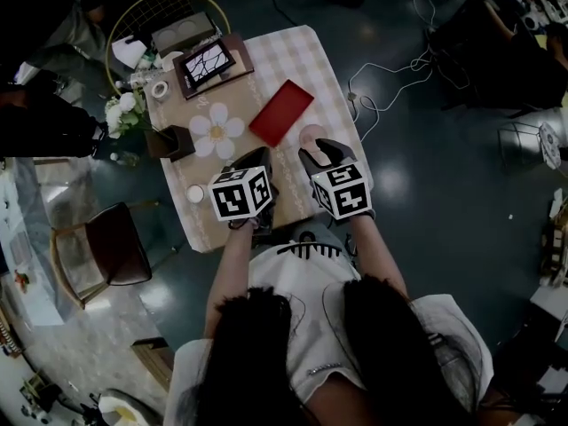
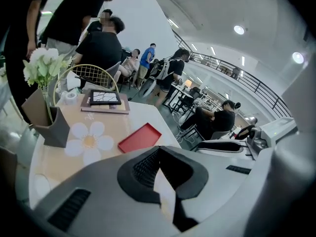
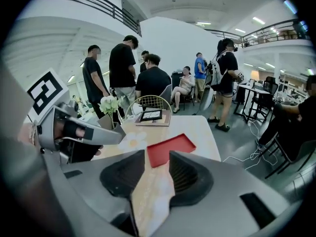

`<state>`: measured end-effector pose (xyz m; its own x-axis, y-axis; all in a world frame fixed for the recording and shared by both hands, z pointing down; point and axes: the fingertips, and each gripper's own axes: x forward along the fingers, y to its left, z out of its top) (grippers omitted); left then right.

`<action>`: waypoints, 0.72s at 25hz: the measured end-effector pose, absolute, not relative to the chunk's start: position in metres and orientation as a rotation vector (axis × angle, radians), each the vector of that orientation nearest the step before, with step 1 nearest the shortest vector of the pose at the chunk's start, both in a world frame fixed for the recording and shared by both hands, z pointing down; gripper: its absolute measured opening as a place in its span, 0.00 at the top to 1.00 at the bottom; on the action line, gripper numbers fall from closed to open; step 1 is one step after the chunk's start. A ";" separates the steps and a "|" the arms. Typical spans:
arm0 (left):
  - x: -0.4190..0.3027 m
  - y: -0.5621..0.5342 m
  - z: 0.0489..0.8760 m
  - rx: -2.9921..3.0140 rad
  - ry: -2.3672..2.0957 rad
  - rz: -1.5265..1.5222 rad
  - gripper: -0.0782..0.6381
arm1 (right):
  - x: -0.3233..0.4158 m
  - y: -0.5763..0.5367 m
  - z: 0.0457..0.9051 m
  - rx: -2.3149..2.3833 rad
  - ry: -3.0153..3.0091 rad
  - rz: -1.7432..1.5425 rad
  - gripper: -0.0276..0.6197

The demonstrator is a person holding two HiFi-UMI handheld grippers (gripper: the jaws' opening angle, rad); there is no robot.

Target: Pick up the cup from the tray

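- Hovering over the near end of the bench (image 1: 311, 60), 2 grippers sit side by side in the person's hands, both pointing toward the far end.
- Of the 2, the right gripper (image 1: 318, 149) is grasping the cup (image 1: 311, 134). In the right gripper view its jaws stand partway apart, with the peach-coloured cup (image 3: 157, 186) filling the gap between the pads.
- From the head view, the cup shows as a pale pink round at that gripper's tips, off the tray (image 1: 281, 112) and just beside its near right edge.
- That tray is red and lies askew on the checked cloth (image 1: 315, 82).
- Beside it, the left gripper (image 1: 257, 155) is clenched on itself, tips meeting, and hangs apart from the tray.
- To the tray's left lies a flower-shaped mat (image 1: 217, 130), and a framed picture (image 1: 209, 63) sits beyond that.
- Past the far end, several people (image 3: 123, 68) stand about.
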<state>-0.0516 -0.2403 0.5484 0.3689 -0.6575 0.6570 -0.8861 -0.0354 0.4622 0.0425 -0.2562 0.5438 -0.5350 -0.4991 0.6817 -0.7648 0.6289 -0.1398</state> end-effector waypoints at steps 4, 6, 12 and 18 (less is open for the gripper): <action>-0.051 -0.228 0.549 1.775 -1.350 0.326 0.88 | 0.040 -0.246 0.546 1.035 -2.220 0.576 0.91; -0.054 -0.221 0.549 1.780 -1.353 0.326 0.88 | 0.038 -0.240 0.547 1.043 -2.213 0.569 0.94; -0.061 -0.201 0.541 1.816 -1.366 0.358 0.88 | 0.027 -0.219 0.545 1.065 -2.203 0.548 0.94; -0.066 -0.177 0.534 1.840 -1.364 0.333 0.88 | 0.026 -0.197 0.544 1.105 -2.179 0.539 0.94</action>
<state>-0.0663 -0.1772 0.5341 0.3830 -0.6798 0.6255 -0.8914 -0.0945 0.4432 0.0263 -0.1967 0.5442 -0.4506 -0.5648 0.6913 -0.8221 0.5645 -0.0746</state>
